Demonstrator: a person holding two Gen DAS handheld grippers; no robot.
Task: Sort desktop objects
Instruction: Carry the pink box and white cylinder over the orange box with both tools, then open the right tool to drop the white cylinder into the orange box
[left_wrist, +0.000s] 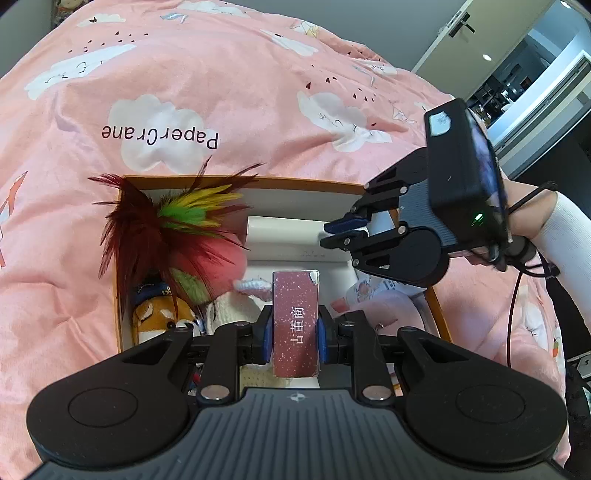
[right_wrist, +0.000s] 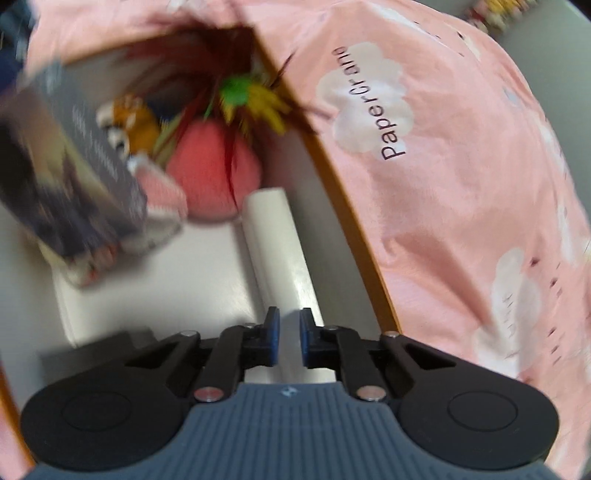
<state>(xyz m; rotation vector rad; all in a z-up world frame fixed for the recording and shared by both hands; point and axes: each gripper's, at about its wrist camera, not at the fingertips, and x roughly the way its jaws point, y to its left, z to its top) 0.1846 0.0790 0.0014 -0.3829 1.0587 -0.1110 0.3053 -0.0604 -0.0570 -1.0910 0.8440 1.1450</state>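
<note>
I hold the left tongs (left_wrist: 294, 334) clamped on a dark red carton (left_wrist: 295, 325), its long axis running straight ahead along the fingers, hanging above the orange-rimmed box (left_wrist: 258, 182). Judged from this, the carton goes down into the box directly below. My right tongs (right_wrist: 288, 338) stand narrow, gripping nothing, over a white tube (right_wrist: 273, 236) whose long axis also runs forward between the pads; the right hand is nearer to it. Beyond lie a pink plush ball (right_wrist: 212, 173), a feather toy (left_wrist: 166, 225) and an orange plush (left_wrist: 159, 314). The box rests on a pink bed cover (left_wrist: 258, 92).
</note>
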